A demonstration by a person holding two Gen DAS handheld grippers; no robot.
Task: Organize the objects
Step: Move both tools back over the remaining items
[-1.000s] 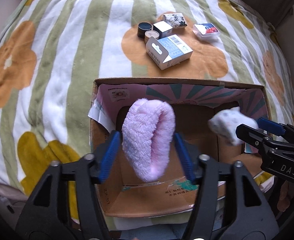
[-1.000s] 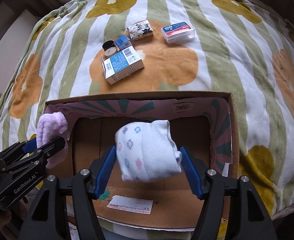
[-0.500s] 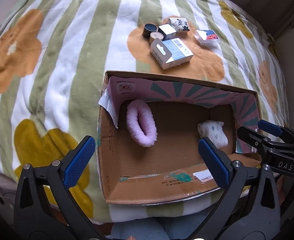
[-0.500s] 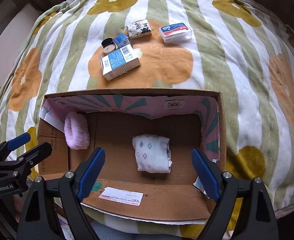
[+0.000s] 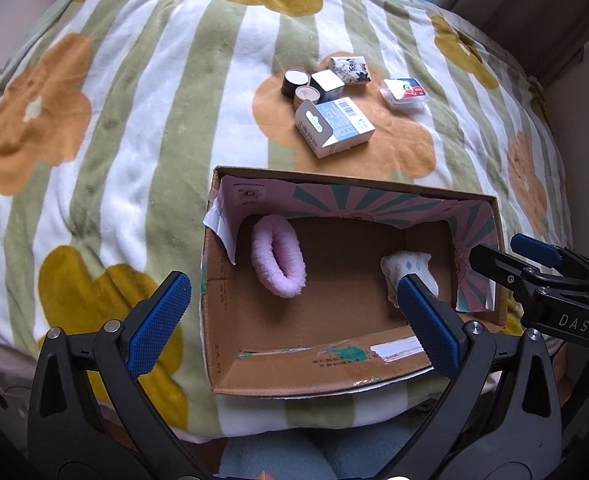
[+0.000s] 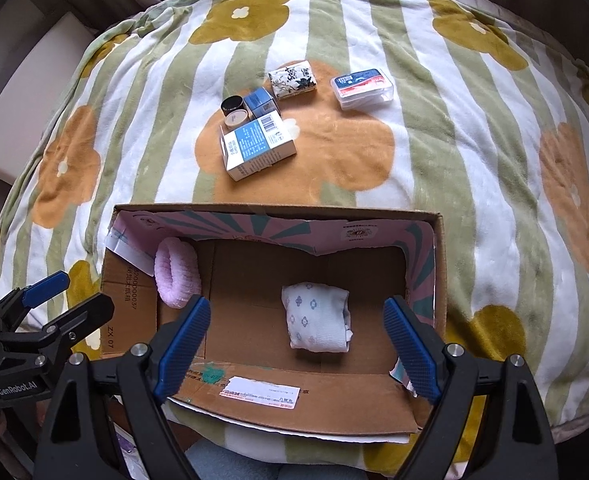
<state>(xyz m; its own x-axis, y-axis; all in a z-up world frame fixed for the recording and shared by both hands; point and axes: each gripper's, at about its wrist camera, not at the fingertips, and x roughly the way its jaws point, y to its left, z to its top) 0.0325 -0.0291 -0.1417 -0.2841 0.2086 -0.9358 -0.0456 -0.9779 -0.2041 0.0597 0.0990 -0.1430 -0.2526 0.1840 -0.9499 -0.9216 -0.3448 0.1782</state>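
My left tongs (image 5: 292, 320) stand spread wide with nothing between the blue pads, above the near-left part of the open brown cardboard box (image 5: 230, 356); my right tongs (image 6: 296, 346) are likewise spread and empty, over the near-right part; inside, the fluffy pink rolled sock (image 5: 278, 256) lies at the left end, its long axis running from the far wall toward me, its fold facing up; the white rolled sock with small blue flower prints (image 6: 318, 318) lies on the floor to the right, well apart from the pink one, long axis also far-to-near; beyond the box, on the striped flower-print blanket (image 6: 454, 128), sit a blue-and-white carton (image 6: 258, 148), two small round tins (image 6: 234, 112), a small cube box (image 6: 260, 104), a patterned packet (image 6: 294, 79) and a clear plastic case (image 6: 362, 88).
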